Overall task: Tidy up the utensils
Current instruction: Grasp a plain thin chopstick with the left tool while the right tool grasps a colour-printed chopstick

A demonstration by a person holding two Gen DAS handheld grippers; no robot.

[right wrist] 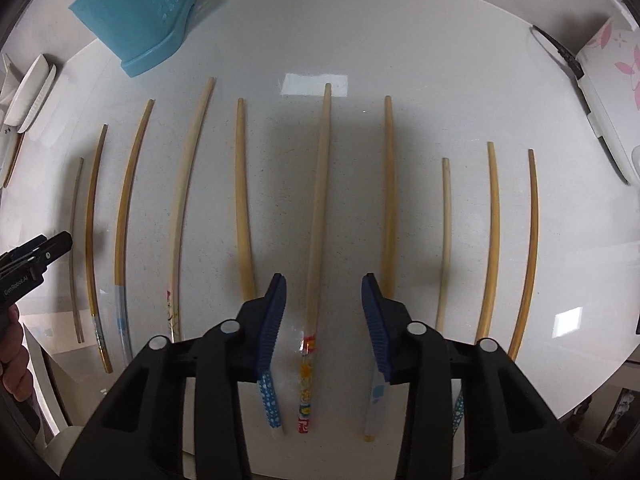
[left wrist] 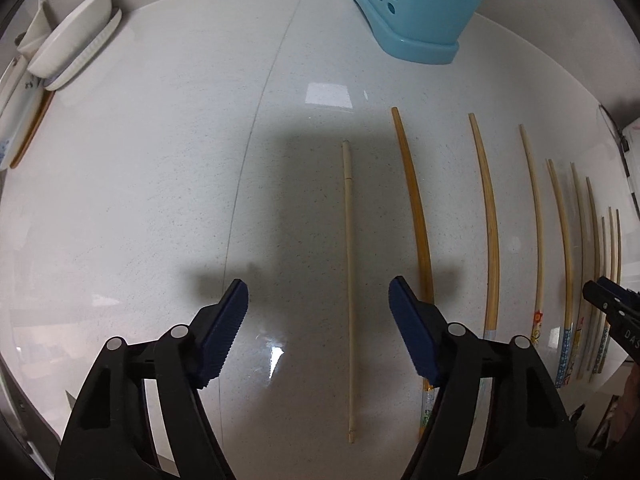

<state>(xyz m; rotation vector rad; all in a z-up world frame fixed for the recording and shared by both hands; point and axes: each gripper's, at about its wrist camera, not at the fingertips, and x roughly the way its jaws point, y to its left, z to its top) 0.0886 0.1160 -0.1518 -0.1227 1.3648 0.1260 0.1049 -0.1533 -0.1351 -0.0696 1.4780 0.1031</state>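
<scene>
Several wooden chopsticks lie side by side on the white counter (left wrist: 160,200). My left gripper (left wrist: 318,292) is open and points down over a pale thin chopstick (left wrist: 347,240), which lies between its blue pads without touching them. In the right wrist view my right gripper (right wrist: 323,288) is also open. It straddles a long chopstick (right wrist: 320,200) with a red and yellow patterned end, and the pads stand clear of it. A light blue perforated utensil basket (left wrist: 416,4) stands at the back of the counter, also in the right wrist view (right wrist: 136,12).
White dishes (left wrist: 76,36) are stacked at the far left. A white container with pink flowers (right wrist: 612,60) and a black cable (right wrist: 560,50) sit at the far right. The counter's front edge (right wrist: 600,384) runs close below the chopstick ends. A hand (right wrist: 12,348) shows at the left edge.
</scene>
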